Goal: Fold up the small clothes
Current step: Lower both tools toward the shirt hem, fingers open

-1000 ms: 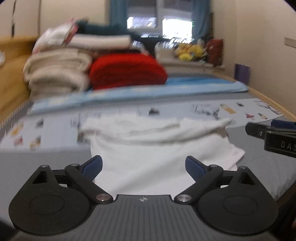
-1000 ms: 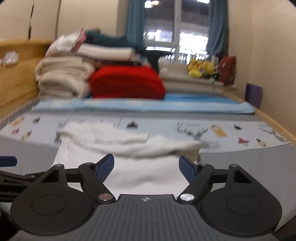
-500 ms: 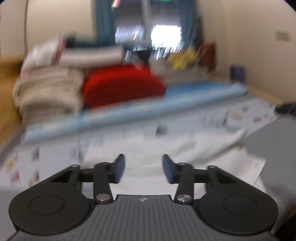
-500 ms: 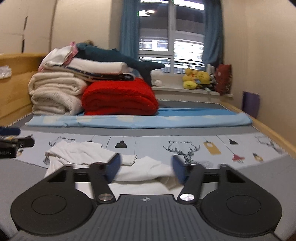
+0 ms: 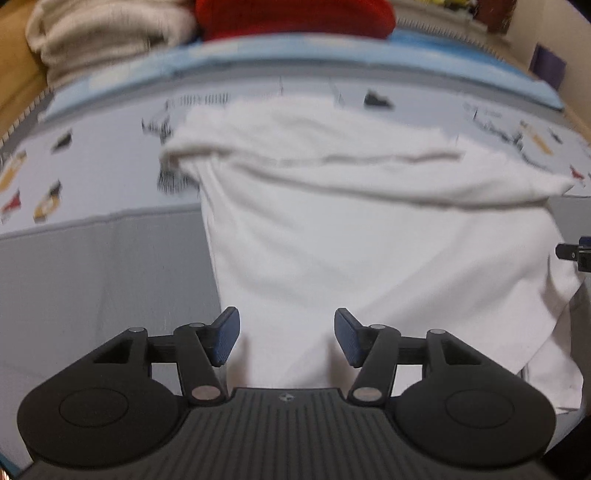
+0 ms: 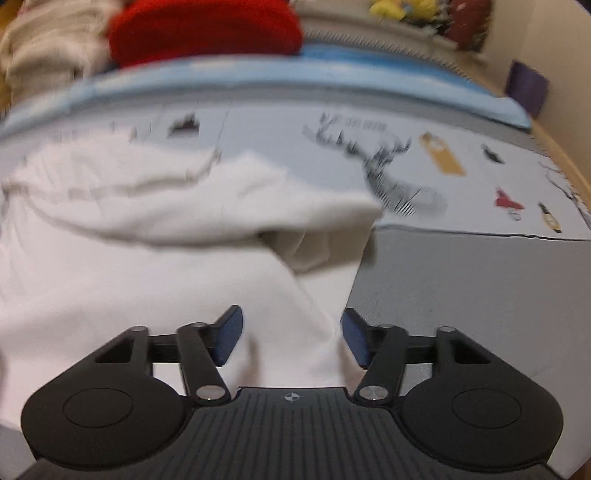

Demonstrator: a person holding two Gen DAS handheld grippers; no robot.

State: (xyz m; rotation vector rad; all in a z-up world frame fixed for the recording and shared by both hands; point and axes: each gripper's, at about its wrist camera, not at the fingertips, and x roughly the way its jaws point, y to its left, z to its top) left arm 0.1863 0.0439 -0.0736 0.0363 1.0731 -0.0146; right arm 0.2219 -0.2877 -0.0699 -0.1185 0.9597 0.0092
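Observation:
A white garment point(image 5: 362, 236) lies flat on the grey bed cover, its far part folded back over itself into a thick rumpled band. It also shows in the right wrist view point(image 6: 147, 258). My left gripper point(image 5: 286, 339) is open over the garment's near left edge, with cloth between the blue pads. My right gripper point(image 6: 291, 338) is open over the garment's near right edge. The tip of the right gripper point(image 5: 574, 254) shows at the right rim of the left wrist view.
A grey cover point(image 5: 103, 266) and a printed light sheet point(image 6: 406, 162) spread under the garment. A blue folded sheet point(image 5: 332, 59), a red blanket point(image 6: 207, 29) and beige towels point(image 5: 107, 33) lie at the far side. A wooden bed rail point(image 6: 565, 158) runs along the right.
Both grippers tipped down and dropped toward the garment's near edge. Their jaws, narrowed half a second ago, have opened again. The views are blurred by motion.

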